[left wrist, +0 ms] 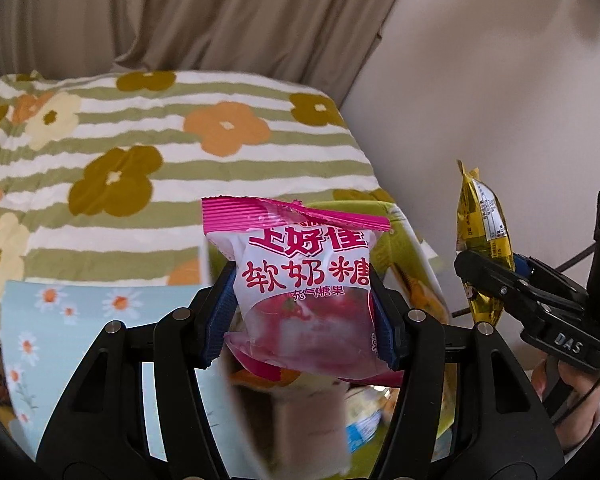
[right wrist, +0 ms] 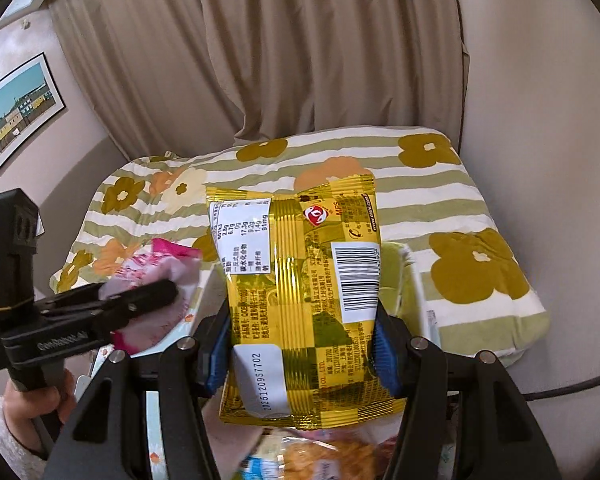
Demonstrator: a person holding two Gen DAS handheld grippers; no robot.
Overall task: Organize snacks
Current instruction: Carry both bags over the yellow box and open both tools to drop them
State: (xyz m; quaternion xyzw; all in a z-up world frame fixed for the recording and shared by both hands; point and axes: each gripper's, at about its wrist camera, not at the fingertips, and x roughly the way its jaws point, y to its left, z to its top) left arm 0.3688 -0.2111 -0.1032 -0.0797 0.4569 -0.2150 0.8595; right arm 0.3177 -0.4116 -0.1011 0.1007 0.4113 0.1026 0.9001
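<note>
Above the blurred snack pile, the left gripper (left wrist: 304,300) clamps a pink-and-white crinkly candy packet (left wrist: 300,280) and the right gripper (right wrist: 300,344) a gold foil snack bag (right wrist: 300,288), either perhaps slipping from its slick film.

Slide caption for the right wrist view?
Right gripper holds yellow packet above the floral quilt.

Left gripper (left wrist: 304,300): we hold it tilted downward, blue pads clamped on both sides of a pink packet (left wrist: 306,280). Left hand (right wrist: 40,400): wrapped round the handle, fluffy white sleeve (right wrist: 4,440) at the wrist. Right gripper (right wrist: 304,336): also tilted down, pads pressed against a yellow packet (right wrist: 300,292). Right hand (left wrist: 572,384): we see only fingers on the handle, beside the left gripper.
</note>
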